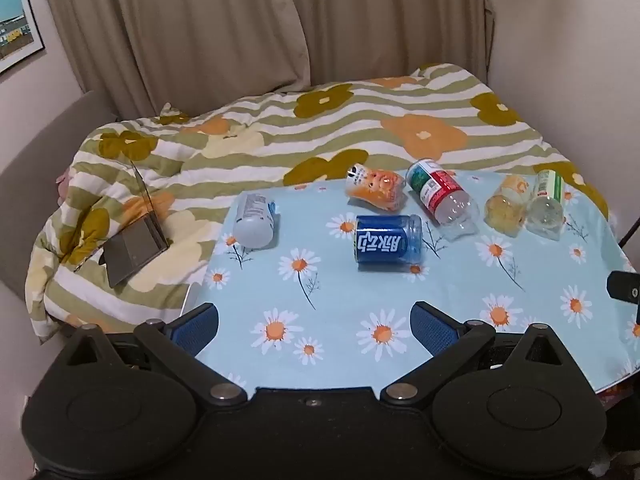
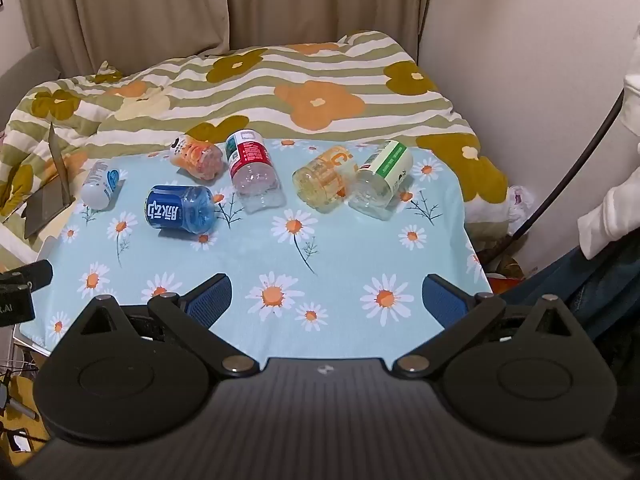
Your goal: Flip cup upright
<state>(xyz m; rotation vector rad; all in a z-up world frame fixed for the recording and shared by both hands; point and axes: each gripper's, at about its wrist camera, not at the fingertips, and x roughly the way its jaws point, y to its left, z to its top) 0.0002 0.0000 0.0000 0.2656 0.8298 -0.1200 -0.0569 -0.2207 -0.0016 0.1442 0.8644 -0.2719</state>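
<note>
Blue is the easiest guide: the blue cup (image 1: 388, 242) is lying on its side near the middle of the daisy tablecloth (image 1: 320, 320), and I am placing everything else from it. Left of it a white cup (image 1: 255, 220) is lying toppled; behind it an orange cup (image 1: 376, 186) is resting on its side, and just right of that a red-labelled cup (image 1: 442, 198) is pointing its clear base toward the cameras. Further right of the blue cup, a yellow cup (image 2: 322, 180) and a green-labelled cup (image 2: 380, 182) are lying side by side, seemingly touching. None is standing upright.

Both tools are hovering at the near edge of the cloth, well short of the blue cup. The left gripper (image 1: 314, 326) is showing its jaws spread wide with nothing between them, and the right gripper (image 2: 326, 300) is likewise holding its jaws wide apart and empty.

Judging from this, the work is just starting. To flip a cup well, I would be approaching across its rounded body, closing on the labelled middle rather than the thin open rim, then rotating the wrist until the base is facing the cloth. The plastic is looking light and slick, so a gentle squeeze and a low release should be limiting rolling into neighbours.
</note>
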